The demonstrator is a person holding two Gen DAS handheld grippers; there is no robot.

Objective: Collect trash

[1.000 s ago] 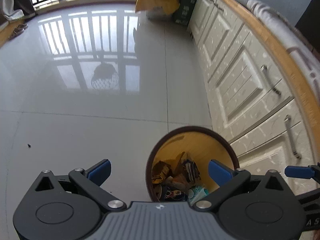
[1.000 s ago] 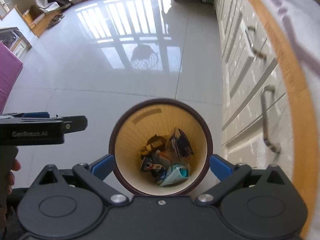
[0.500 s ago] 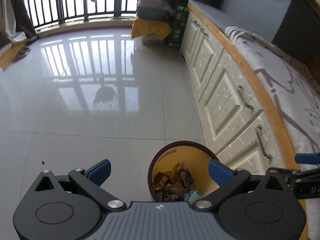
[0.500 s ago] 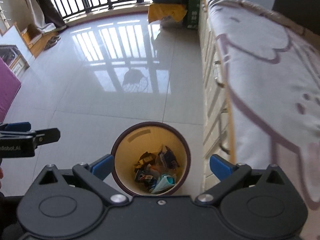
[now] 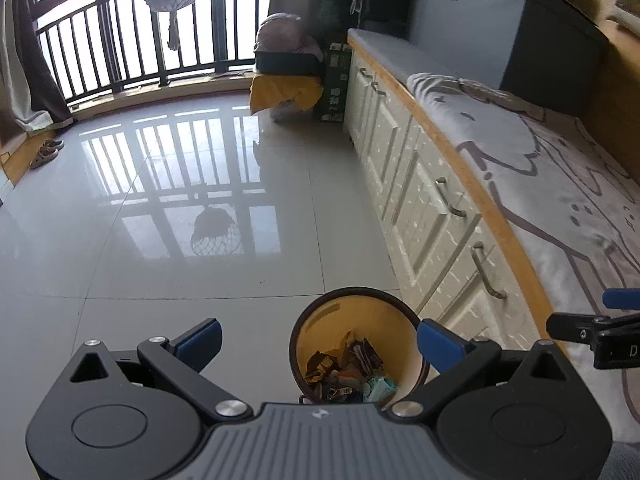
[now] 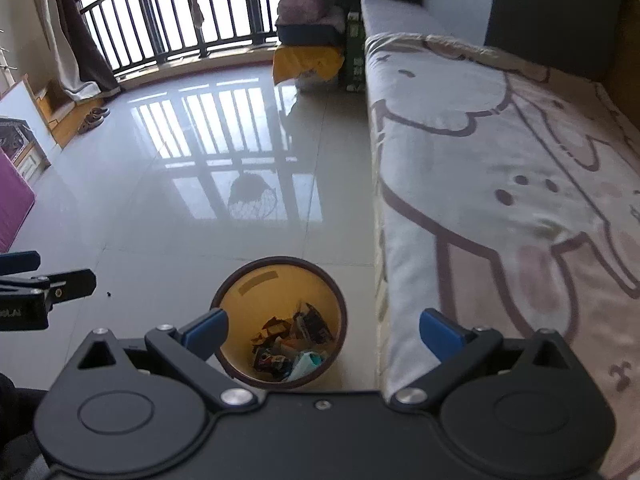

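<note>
- Left wrist view: we hold the left gripper (image 5: 318, 338) with its two blue-padded fingers (image 5: 199, 341) spread wide apart and nothing between them.
- Below it stands the round dark-rimmed waste bin with a yellow inside (image 5: 356, 300), upright on the glossy pale tiled floor (image 5: 180, 208).
- A heap of crumpled wrappers and paper trash (image 5: 348, 372) lies at the bottom of the bin.
- Just to the right of the bin runs the white panelled cabinet with metal handles (image 5: 432, 216), topped by a wooden edge and a grey blanket printed with a cartoon figure (image 5: 560, 184).
- Well beyond the bin, a black railing (image 5: 132, 40) closes the far side of the floor.
- The tip of the right gripper (image 5: 600, 326) shows to the right of the bin, above the blanket.
- Right wrist view: our right gripper (image 6: 323, 330) is also splayed open and empty, its left blue pad overlapping the bin's rim in the view.
- The bin (image 6: 256, 276) sits directly beneath, with the trash (image 6: 292, 340) inside it.
- The blanket (image 6: 500, 168) lies just right of the bin; the left gripper's tip (image 6: 40, 288) shows to the bin's left, over the floor (image 6: 160, 200).
</note>
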